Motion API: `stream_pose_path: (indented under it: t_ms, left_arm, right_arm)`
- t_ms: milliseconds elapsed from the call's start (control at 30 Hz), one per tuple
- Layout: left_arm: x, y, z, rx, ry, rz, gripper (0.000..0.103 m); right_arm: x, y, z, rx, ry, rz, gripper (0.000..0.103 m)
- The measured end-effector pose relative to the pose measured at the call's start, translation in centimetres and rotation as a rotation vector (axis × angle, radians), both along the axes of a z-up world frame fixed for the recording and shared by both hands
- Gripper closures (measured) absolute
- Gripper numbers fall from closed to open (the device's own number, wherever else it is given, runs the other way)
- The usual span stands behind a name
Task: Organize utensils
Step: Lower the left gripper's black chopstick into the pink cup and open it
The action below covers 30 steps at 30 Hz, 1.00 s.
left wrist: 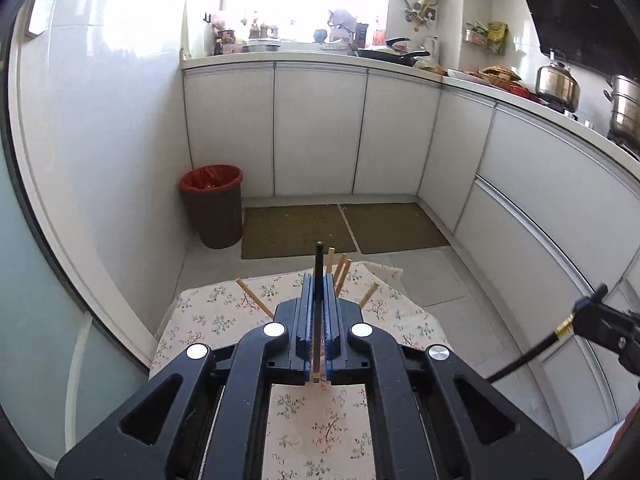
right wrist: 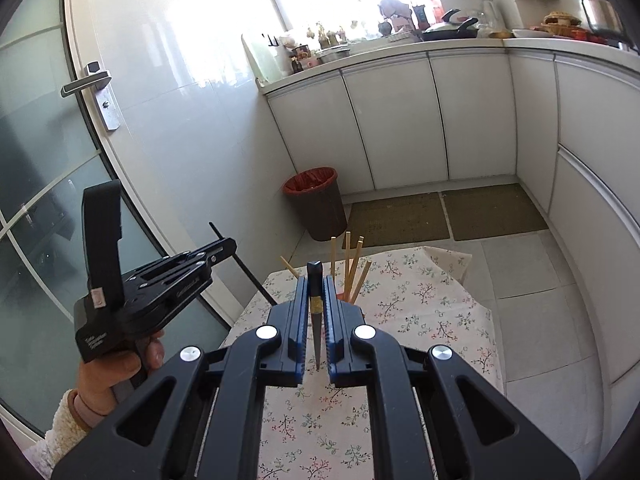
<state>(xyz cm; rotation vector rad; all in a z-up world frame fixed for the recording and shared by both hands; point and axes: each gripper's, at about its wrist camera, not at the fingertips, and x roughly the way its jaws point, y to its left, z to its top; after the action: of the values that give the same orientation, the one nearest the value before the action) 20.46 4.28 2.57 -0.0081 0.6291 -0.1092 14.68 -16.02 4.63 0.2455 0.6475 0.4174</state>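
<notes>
My left gripper (left wrist: pixel 319 280) is shut on a black chopstick (left wrist: pixel 319 264) that stands up between its fingers, above a small table with a floral cloth (left wrist: pixel 216 316). My right gripper (right wrist: pixel 317 284) is shut on another black chopstick with a gold band (right wrist: pixel 315 300). Several wooden chopsticks (right wrist: pixel 352 260) stand in a holder on the table just beyond both grippers; the holder itself is mostly hidden behind the fingers. The left gripper also shows in the right wrist view (right wrist: pixel 230 244), to the left, held by a hand. The right gripper shows at the edge of the left wrist view (left wrist: pixel 600 292).
A brown bin with a red liner (left wrist: pixel 214 204) stands on the floor by the wall. White cabinets (left wrist: pixel 320 128) run along the back and right, with pans and pots on the counter. Two floor mats (left wrist: pixel 344 228) lie beyond the table. A glass door (right wrist: pixel 48 184) is at left.
</notes>
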Motion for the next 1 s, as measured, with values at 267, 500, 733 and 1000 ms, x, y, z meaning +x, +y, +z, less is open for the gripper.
stream_pose_path:
  t_ms: [267,500,733,1000]
  left_arm:
    - [6.5,0.7,-5.4,-0.015,0.059,0.082,0.099]
    - [5.6,3.0,-6.2,-0.094,0.050,0.097,0.083]
    - [2.2,6.6,-2.5,-0.182,-0.060,0.154,0.065]
    - [-0.4,9.4,-2.8,-0.226,-0.086,0.196,0.065]
  right_arm:
    - [3.6,0.6,-2.9,-0.013,0.061,0.006,0.095]
    - [6.0,2.3,-3.1,-0.003,0.059,0.020,0.095]
    - [9.2,5.0,-2.5,-0.009,-0.005,-0.012,0.095]
    - [12.0,8.0,-3.6,-0.060,-0.012,-0.026,0.095]
